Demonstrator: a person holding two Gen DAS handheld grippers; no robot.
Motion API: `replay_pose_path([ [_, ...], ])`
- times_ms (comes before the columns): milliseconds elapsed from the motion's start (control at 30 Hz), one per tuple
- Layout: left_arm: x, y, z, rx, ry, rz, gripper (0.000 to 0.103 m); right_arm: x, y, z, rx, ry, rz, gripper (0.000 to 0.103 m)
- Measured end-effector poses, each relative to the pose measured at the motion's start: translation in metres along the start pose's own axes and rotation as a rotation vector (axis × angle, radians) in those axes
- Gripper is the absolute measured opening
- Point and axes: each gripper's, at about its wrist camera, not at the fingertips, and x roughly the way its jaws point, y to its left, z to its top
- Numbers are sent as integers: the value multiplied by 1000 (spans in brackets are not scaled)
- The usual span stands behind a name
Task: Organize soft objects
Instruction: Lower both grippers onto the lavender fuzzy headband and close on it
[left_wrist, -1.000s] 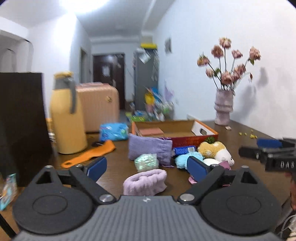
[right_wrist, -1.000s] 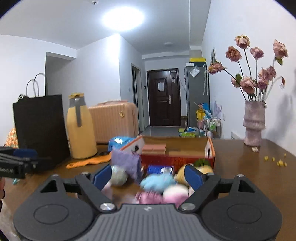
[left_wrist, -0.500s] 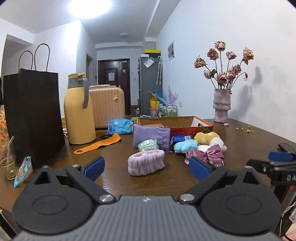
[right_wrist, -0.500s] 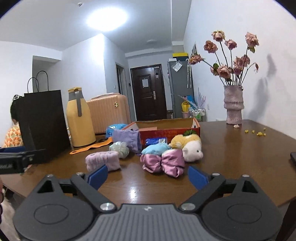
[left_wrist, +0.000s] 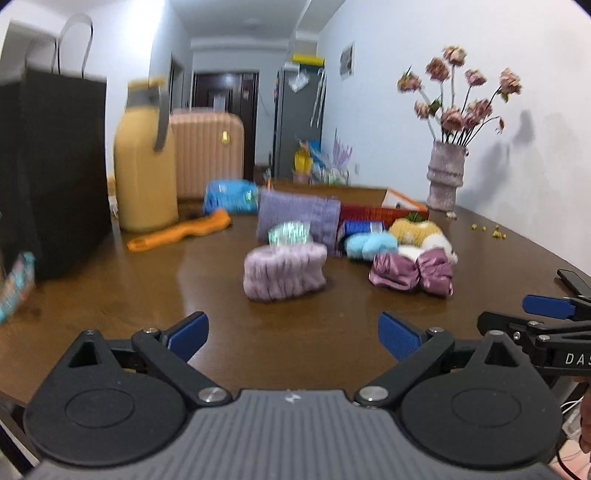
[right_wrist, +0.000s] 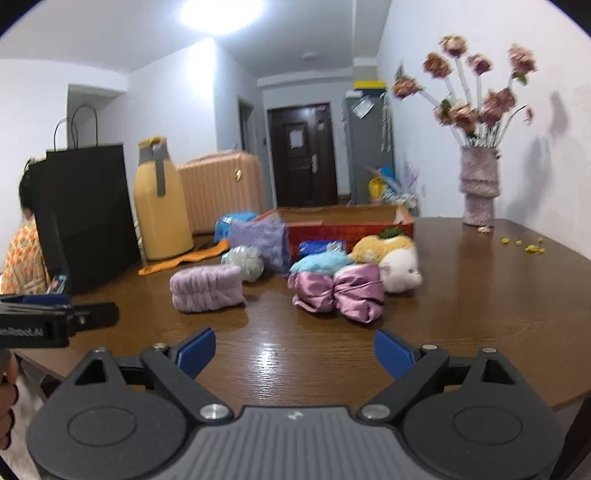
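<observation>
Two views, both showing empty tools held short of the pile. From the left wrist camera, the left gripper (left_wrist: 291, 334) has its blue fingers spread wide with nothing between them, low over the near part of the wooden table (left_wrist: 110, 295). Half a second ago it sat higher and further back; now the lilac headband (left_wrist: 284, 271) lies straight ahead, near but not touched, so I judge it the likely first pick. Right of it sits the satin bow (left_wrist: 412, 271), with the blue plush (left_wrist: 371, 245) and yellow plush (left_wrist: 415, 229) behind, and the purple pouch (left_wrist: 297, 218) leaning at the red box (left_wrist: 373, 214) further off. The picture is smeared, which suggests motion.

From the right wrist camera, the right gripper (right_wrist: 293, 350) is likewise spread and empty. The bow (right_wrist: 338, 291) now lies ahead and closer than a moment ago, the white plush (right_wrist: 400, 271) just right of it, the headband (right_wrist: 207, 288) to the left. Nothing soft appears to lie inside the box (right_wrist: 347, 227), though its floor is hidden, so the sorting looks barely begun.
</observation>
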Motion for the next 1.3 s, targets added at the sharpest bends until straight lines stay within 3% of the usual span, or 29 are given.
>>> replay_pose_path([
  [200, 46, 21, 17, -39, 53, 19, 100, 53, 3, 17, 8, 79, 52, 78],
  [300, 70, 37, 37, -97, 57, 6, 95, 82, 6, 34, 28, 87, 107, 72],
  [367, 90, 47, 51, -138, 66, 10, 86, 107, 11, 46, 25, 84, 141, 66],
  [433, 107, 55, 62, -183, 88, 18, 71, 132, 16, 57, 29, 85, 163, 60],
  [567, 131, 67, 73, -245, 117, -7, 62, 177, 24, 75, 61, 101, 220, 52],
  [633, 144, 72, 72, -263, 146, -25, 41, 201, 25, 79, 86, 133, 233, 49],
  [700, 152, 74, 70, -286, 180, -44, 29, 219, 25, 80, 120, 161, 242, 41],
  [767, 148, 73, 67, -292, 172, -73, 24, 231, 23, 78, 149, 181, 269, 22],
  [800, 144, 70, 66, -287, 169, -78, 23, 232, 22, 75, 160, 188, 276, 18],
  [833, 139, 67, 65, -280, 166, -84, 22, 230, 22, 73, 164, 190, 280, 13],
  [1100, 87, 45, 26, -255, 234, -186, 24, 151, 17, 28, 151, 185, 305, 13],
  [1167, 74, 47, 25, -242, 216, -173, 36, 132, 17, 24, 151, 173, 297, 18],
  [1233, 68, 50, 30, -253, 185, -134, 67, 123, 14, 26, 169, 164, 301, 21],
  [1300, 67, 52, 36, -267, 157, -120, 71, 121, 11, 33, 189, 145, 298, 24],
])
